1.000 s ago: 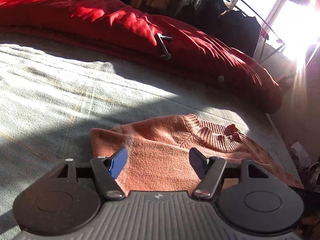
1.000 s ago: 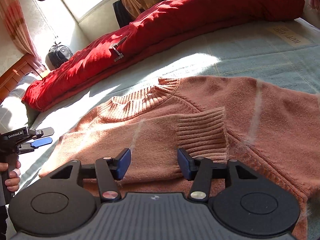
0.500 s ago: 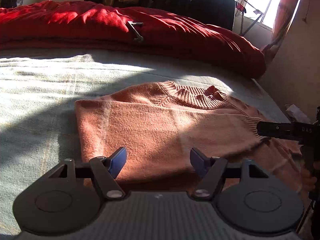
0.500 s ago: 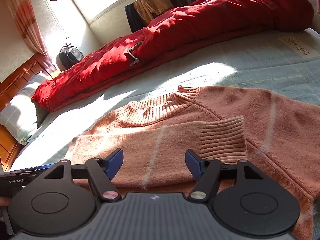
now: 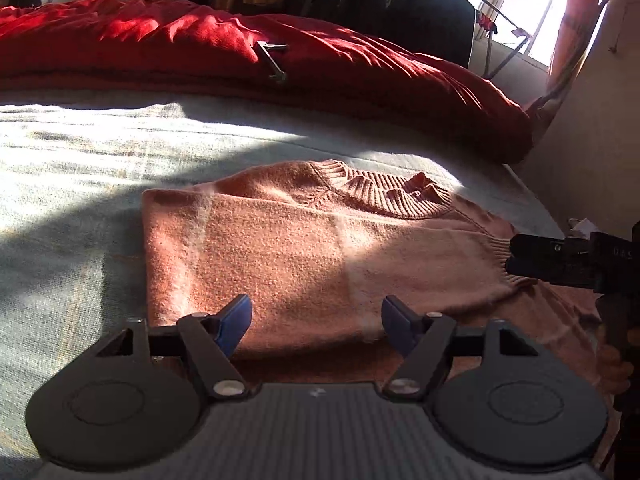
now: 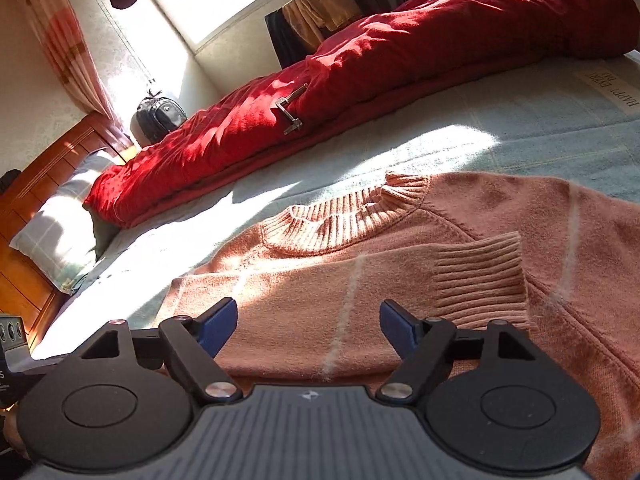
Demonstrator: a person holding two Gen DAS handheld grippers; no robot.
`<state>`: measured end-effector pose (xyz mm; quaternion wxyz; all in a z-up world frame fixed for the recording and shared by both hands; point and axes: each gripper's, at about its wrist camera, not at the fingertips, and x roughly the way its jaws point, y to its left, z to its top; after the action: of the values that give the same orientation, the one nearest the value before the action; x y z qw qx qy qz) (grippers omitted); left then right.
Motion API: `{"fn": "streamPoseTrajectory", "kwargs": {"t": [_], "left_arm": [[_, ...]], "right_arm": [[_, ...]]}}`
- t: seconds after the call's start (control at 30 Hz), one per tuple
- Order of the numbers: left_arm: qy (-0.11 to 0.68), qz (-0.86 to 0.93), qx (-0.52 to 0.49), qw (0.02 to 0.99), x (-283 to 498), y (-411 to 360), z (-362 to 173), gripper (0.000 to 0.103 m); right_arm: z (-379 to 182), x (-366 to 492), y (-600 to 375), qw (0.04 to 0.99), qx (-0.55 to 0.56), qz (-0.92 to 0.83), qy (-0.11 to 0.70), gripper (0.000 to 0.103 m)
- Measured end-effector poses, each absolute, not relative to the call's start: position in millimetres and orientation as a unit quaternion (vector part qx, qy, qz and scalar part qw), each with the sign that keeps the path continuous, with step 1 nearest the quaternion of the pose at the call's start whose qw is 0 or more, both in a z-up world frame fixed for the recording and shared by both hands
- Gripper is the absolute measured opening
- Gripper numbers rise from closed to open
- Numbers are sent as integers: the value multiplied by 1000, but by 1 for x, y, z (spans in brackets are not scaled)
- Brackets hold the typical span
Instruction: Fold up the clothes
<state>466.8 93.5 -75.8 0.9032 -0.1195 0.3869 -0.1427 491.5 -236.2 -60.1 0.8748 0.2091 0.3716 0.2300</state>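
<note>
A salmon-pink knitted sweater (image 5: 304,248) lies flat on the bed, ribbed collar (image 5: 384,196) pointing away. One sleeve is folded across the body, and its ribbed cuff (image 6: 480,276) shows in the right wrist view. My left gripper (image 5: 316,320) hovers open over the sweater's near edge with nothing between its blue pads. In its own view my right gripper (image 6: 308,320) is also open, above the folded sleeve (image 6: 320,292). The right gripper's black body (image 5: 572,260) shows at the right edge of the left wrist view, held by a hand.
The sweater rests on a pale green bed cover (image 5: 80,168). A bulky red duvet (image 5: 248,56) runs along the far side, with a metal bracket (image 5: 272,60) lying on it. A pillow (image 6: 60,232), wooden headboard (image 6: 44,168) and backpack (image 6: 160,116) stand at the bed's end. Dark clothes hang on a rack (image 5: 420,4).
Both grippers have drawn back and risen from the sweater, so more of it shows. The right gripper's jaws have widened. The sleeve stays folded across the body.
</note>
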Motion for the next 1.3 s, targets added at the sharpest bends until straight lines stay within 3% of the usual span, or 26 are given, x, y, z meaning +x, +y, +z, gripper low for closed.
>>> {"fn": "streamPoseTrajectory", "kwargs": {"t": [0.2, 0.53, 0.7, 1.1, 1.3], "left_arm": [[416, -107, -155, 890, 475, 99, -83, 72], [410, -131, -157, 889, 424, 109, -4, 73], [387, -149, -137, 900, 407, 108, 40, 88], [442, -106, -192, 870, 419, 121, -83, 90], [448, -40, -175, 876, 391, 134, -77, 89]], "right_arm": [[-77, 491, -237, 860, 235, 207, 403, 82], [-39, 458, -272, 856, 268, 218, 384, 94], [-33, 442, -271, 840, 276, 246, 397, 103], [-68, 400, -270, 808, 277, 220, 472, 103], [-81, 382, -290, 804, 294, 214, 471, 103]]}}
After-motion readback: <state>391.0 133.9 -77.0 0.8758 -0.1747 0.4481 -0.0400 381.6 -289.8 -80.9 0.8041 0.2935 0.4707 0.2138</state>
